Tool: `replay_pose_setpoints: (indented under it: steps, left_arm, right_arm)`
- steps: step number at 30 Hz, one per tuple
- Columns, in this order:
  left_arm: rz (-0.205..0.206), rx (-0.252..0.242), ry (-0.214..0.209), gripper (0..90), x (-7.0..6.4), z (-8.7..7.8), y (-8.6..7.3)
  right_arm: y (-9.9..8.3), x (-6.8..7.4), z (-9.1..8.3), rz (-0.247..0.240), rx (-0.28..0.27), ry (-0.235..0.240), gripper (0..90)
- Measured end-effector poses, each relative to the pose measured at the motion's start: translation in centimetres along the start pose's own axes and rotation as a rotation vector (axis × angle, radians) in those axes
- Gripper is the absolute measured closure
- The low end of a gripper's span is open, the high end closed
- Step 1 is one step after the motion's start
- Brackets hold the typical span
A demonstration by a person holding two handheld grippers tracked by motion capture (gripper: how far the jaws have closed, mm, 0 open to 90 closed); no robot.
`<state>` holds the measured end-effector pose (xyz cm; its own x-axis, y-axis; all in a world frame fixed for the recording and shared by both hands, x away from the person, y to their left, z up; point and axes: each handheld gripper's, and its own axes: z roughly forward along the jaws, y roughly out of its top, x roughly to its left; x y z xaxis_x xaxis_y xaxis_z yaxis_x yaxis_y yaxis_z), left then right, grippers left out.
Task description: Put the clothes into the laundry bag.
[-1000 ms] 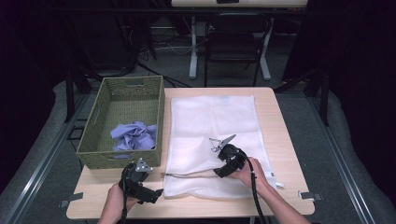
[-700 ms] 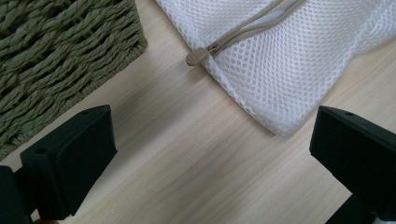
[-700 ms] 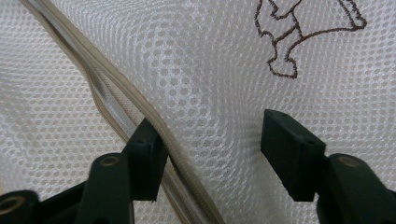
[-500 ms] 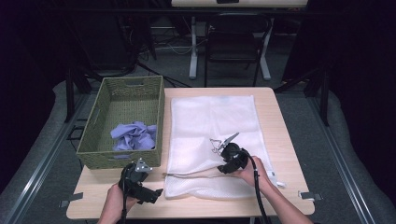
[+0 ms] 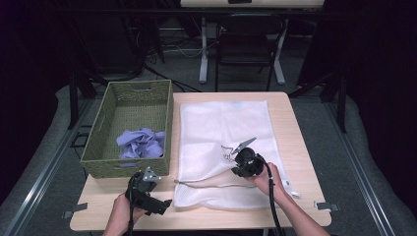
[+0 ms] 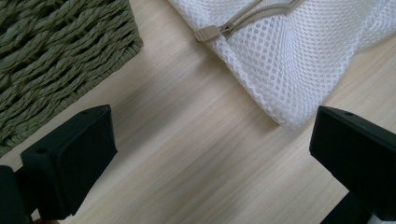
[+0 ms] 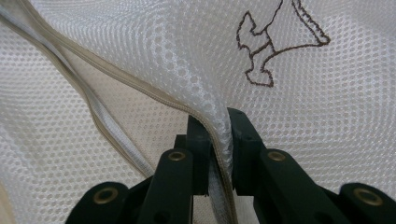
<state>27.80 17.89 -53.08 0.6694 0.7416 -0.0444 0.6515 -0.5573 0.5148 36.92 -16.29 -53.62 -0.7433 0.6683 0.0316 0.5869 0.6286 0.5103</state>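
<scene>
— At lower centre of the high view, what is hidden?
— A fold of the white mesh bag (image 5: 223,132) is pinched by the right gripper (image 7: 218,140); the nipped edge is covered.
— Texture, markings?
— Honeycomb mesh, beige zipper (image 6: 243,18), brown stitched outline (image 7: 275,44); no lettering is readable. The left gripper (image 6: 210,154) is spread over bare table (image 6: 187,140), beside the woven basket (image 6: 56,51).

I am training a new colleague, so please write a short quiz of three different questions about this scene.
1. True or false: the right gripper is shut on the mesh bag.
2. What lies in the basket? A) purple cloth B) a bottle C) nothing
3. Fill in: the left gripper is ____ above bare table.

Key: 1 true; 2 A, the purple cloth; 3 open.
</scene>
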Motion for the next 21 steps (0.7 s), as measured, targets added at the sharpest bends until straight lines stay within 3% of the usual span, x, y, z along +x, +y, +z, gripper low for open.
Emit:
replay_pose_setpoints:
  steps: [21]
  left_arm:
    - [0.009, 0.0, -0.009, 0.3, 0.0, 0.1, 0.0]
  right_arm:
    - [1.8, -0.2, -2.5, 0.028, -0.094, -0.008, 84.3]
